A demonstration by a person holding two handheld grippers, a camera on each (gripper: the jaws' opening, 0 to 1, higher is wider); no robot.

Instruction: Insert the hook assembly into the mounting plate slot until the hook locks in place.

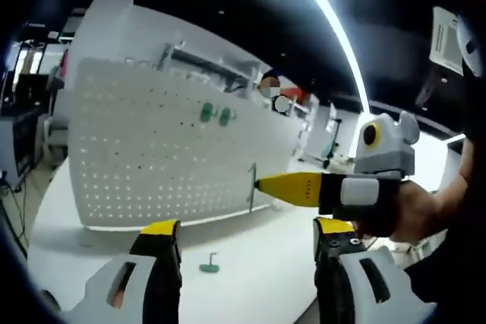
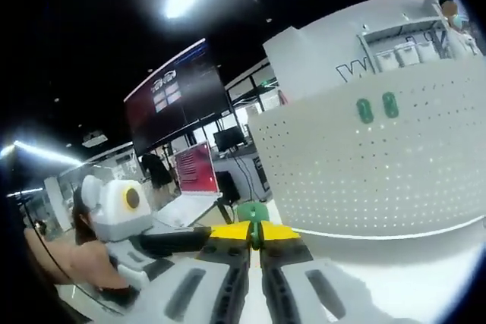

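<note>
In the left gripper view, a big white board full of small holes [image 1: 163,149] stood up on the white table [image 1: 250,263] and filled the left and middle of the frame. Two green round pieces [image 1: 216,114] sat on the board near its upper right part. The board's bottom edge ran along the table, and its right edge ended near the middle of the frame. At the bottom of the frame the left gripper [image 1: 247,244] had its two yellow tips far apart, with nothing between them. In the bare table space between those tips lay a small green hook piece [image 1: 209,265], well away from the board. To the right, the right gripper [image 1: 262,184] came in from the side, held by a hand [image 1: 414,214]. Its yellow tips were pressed together on a thin grey hook [image 1: 252,186], right by the board's right edge. There was open table in front of the board. In the right gripper view, the other gripper and a hand [image 2: 72,259] showed at the lower left. In the bottom middle, the right gripper [image 2: 257,233] had its yellow tips closed tight, with something green [image 2: 253,211] just behind them. The hole board [image 2: 372,165] filled the right side, with the green pieces [image 2: 377,107] near its top edge.
</note>
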